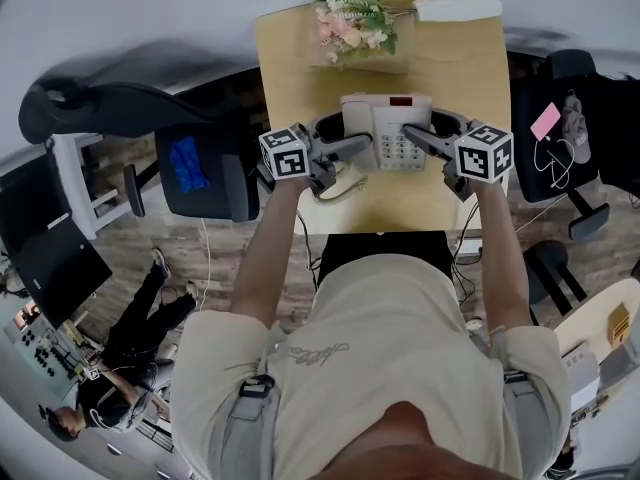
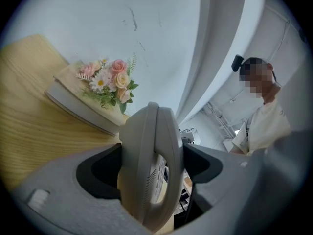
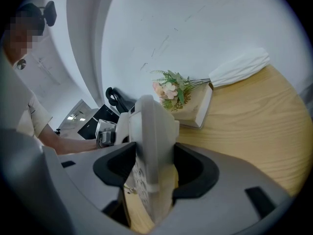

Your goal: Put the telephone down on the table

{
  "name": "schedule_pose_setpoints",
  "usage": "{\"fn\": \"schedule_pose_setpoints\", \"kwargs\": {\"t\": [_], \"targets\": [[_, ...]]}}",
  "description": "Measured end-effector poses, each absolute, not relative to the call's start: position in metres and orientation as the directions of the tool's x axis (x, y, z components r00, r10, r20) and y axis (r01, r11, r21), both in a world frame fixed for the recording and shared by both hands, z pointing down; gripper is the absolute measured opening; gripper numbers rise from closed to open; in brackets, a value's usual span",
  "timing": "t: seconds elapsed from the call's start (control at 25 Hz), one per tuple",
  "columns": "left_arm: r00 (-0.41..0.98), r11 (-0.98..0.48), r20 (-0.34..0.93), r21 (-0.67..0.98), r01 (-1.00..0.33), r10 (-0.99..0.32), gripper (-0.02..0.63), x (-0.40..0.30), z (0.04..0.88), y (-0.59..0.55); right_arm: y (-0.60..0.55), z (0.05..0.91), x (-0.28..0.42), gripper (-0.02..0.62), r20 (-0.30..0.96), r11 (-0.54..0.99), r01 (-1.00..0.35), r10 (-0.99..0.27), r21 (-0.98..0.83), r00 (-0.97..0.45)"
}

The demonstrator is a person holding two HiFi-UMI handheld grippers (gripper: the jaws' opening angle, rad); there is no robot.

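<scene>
A light grey desk telephone (image 1: 385,128) with a keypad and a handset on its left side is held over the near half of the wooden table (image 1: 470,68). My left gripper (image 1: 350,148) is shut on its handset side (image 2: 149,165). On the opposite side, my right gripper (image 1: 418,136) is shut on the keypad edge (image 3: 149,155). The telephone's cord (image 1: 340,183) hangs in a curl below the left side. I cannot tell whether the base touches the table.
A bunch of pink and white flowers (image 1: 355,23) lies on a flat box at the table's far edge, with a white cloth (image 1: 458,5) beside it. Black office chairs stand to the left (image 1: 200,168) and right (image 1: 560,118). A person (image 1: 130,348) sits low at the left.
</scene>
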State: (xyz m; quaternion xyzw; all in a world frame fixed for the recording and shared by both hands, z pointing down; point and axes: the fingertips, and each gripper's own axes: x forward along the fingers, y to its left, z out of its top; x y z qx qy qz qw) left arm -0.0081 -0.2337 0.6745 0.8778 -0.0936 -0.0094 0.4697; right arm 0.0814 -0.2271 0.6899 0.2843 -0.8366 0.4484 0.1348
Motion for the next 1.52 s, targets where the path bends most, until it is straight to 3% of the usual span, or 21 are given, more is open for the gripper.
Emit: {"fn": "schedule_pose_setpoints", "kwargs": {"t": [0.68,1.52], "targets": [[0.969,-0.368,0.176,0.901,-0.23,-0.173,0.38,-0.011,0.721,-0.257,-0.25,0.738,0.077,0.238,0.511,0.322,-0.563,-0.236,-0.761,-0.826],[0.948,-0.222,0.256,0.929,-0.294,-0.187,0.38,-0.005,0.747,-0.271,-0.254,0.766,0.089,0.239,0.52,0.179,-0.579,-0.289,-0.795,-0.804]]}}
